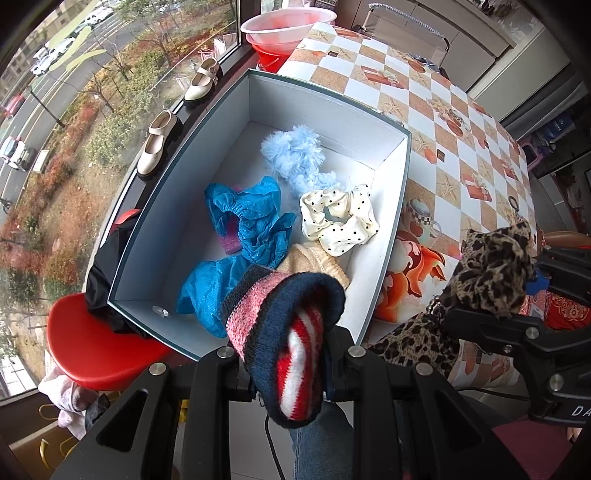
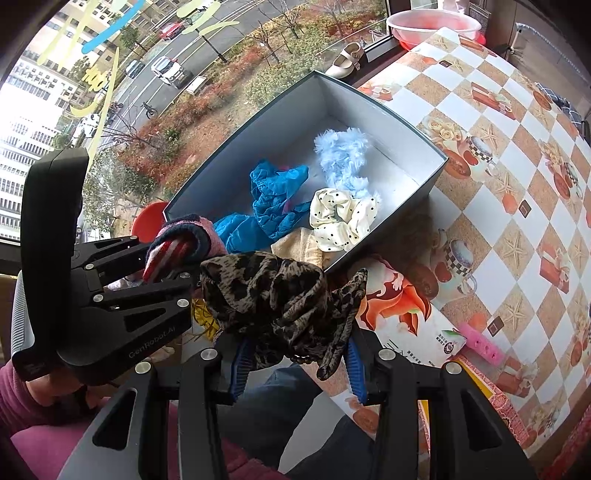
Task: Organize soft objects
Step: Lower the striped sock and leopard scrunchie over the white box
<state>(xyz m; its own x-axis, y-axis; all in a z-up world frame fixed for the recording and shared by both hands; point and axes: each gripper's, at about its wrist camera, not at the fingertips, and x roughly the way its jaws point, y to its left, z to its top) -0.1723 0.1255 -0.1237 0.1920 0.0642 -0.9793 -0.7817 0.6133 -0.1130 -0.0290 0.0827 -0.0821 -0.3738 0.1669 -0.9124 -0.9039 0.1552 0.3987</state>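
A grey open box (image 1: 391, 206) (image 2: 424, 199) sits on the table's left end. Inside lie a light blue fluffy piece (image 1: 295, 155) (image 2: 343, 155), blue shoe covers (image 1: 251, 221) (image 2: 273, 199), a white polka-dot scrunchie (image 1: 340, 218) (image 2: 340, 218) and a beige knit piece (image 1: 317, 262) (image 2: 299, 243). My left gripper (image 1: 291, 369) (image 2: 173, 262) is shut on a navy, pink and red striped knit sock (image 1: 288, 325) (image 2: 184, 240) at the box's near edge. My right gripper (image 2: 295, 358) (image 1: 517, 295) is shut on a leopard-print cloth (image 2: 273, 295) (image 1: 487, 273), just right of the left gripper.
A checked tablecloth (image 1: 443, 122) (image 2: 517, 184) covers the table. A pink strip (image 2: 480, 343) lies near its front edge. A red stool (image 1: 96, 343) with dark cloth stands left of the box. Cream shoes (image 1: 159, 147) sit on the window sill, basins (image 1: 288, 22) at the far end.
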